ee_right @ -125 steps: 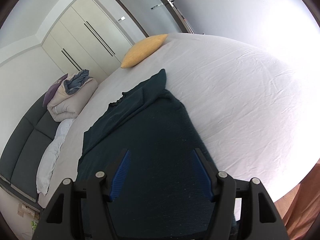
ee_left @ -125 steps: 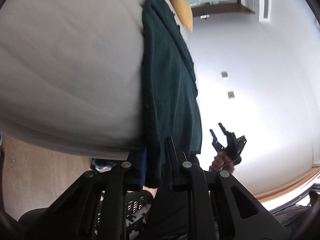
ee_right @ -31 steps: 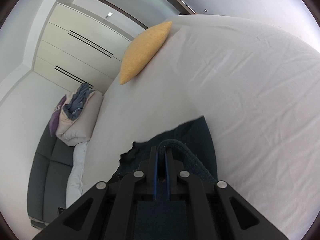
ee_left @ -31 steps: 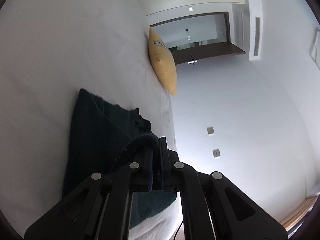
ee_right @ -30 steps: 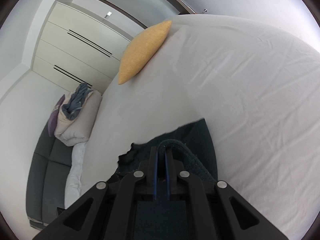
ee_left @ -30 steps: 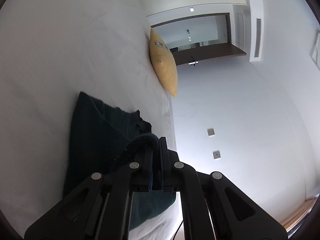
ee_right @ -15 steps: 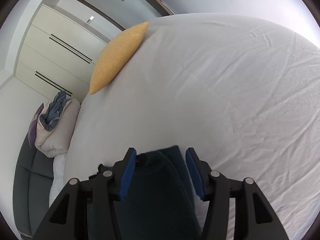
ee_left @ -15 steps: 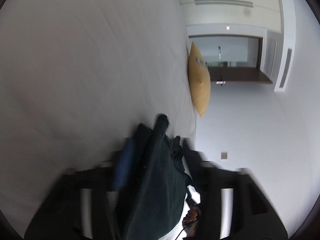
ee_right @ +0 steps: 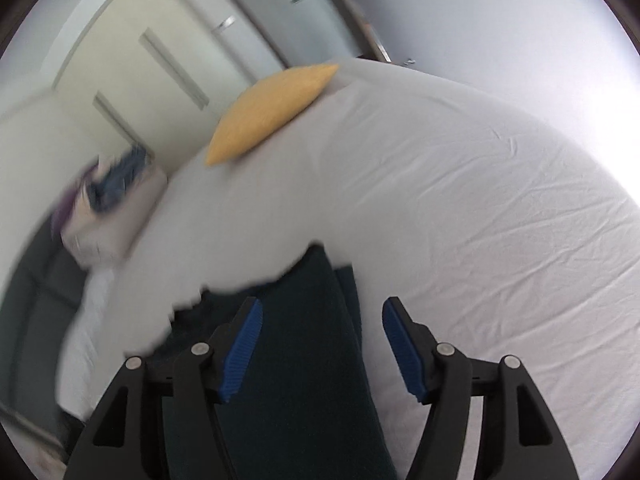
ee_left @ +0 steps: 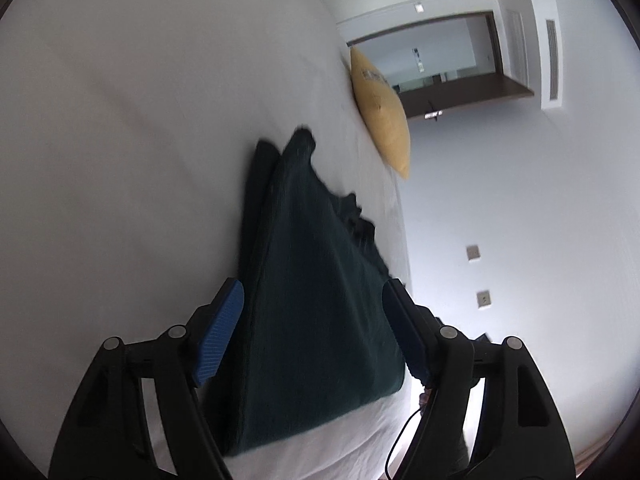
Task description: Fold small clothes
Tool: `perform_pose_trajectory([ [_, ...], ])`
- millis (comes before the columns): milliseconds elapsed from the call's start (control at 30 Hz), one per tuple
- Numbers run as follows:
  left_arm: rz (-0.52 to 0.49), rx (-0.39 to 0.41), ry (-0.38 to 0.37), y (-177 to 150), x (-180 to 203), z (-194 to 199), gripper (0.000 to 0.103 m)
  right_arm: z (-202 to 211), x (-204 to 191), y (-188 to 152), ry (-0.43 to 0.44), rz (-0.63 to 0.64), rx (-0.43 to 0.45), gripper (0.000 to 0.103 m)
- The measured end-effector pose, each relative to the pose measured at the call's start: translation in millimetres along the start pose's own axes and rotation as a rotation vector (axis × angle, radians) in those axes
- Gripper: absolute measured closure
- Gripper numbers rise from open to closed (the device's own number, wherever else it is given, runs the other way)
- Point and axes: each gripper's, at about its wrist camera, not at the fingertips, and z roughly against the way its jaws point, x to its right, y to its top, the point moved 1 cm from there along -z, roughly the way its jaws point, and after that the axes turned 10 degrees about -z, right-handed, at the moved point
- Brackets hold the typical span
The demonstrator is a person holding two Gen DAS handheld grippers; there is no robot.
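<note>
- Now both sets of jaws have just been opening, nothing pinched: left gripper [ee_left: 312, 332], right gripper [ee_right: 322, 348].
- Dark green knit garment [ee_left: 312, 292] lies folded on white bed sheet [ee_right: 480, 220], directly ahead of both.
- Long axis runs away toward yellow cushion [ee_right: 272, 108].

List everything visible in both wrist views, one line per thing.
dark green garment: one, dark green, folded over on the bed sheet, lying between both grippers' open jaws
bed sheet: one, white, covers the bed
cushion: one, yellow, at the bed's far edge
bedding pile: one, pale with blue and purple, blurred, beside the bed
wardrobe: one, cream, behind the cushion
wall sockets: two, pale, on the white wall
left gripper: black with blue pads, jaws just opened, garment released
right gripper: same colours, jaws just opened
</note>
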Motion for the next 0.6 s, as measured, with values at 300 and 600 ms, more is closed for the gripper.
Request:
perform_pose_trajectory([
  [300, -0.125, -0.090, 0.136, -48, 10, -15, 0.032, 20, 23, -61, -0.087, 0.048, -0.052, 0.037],
  [600, -0.349, -0.197, 0.316, -77, 30, -27, 0.035, 18, 36, -100, -0.216, 0.174, -0.090, 0.045],
])
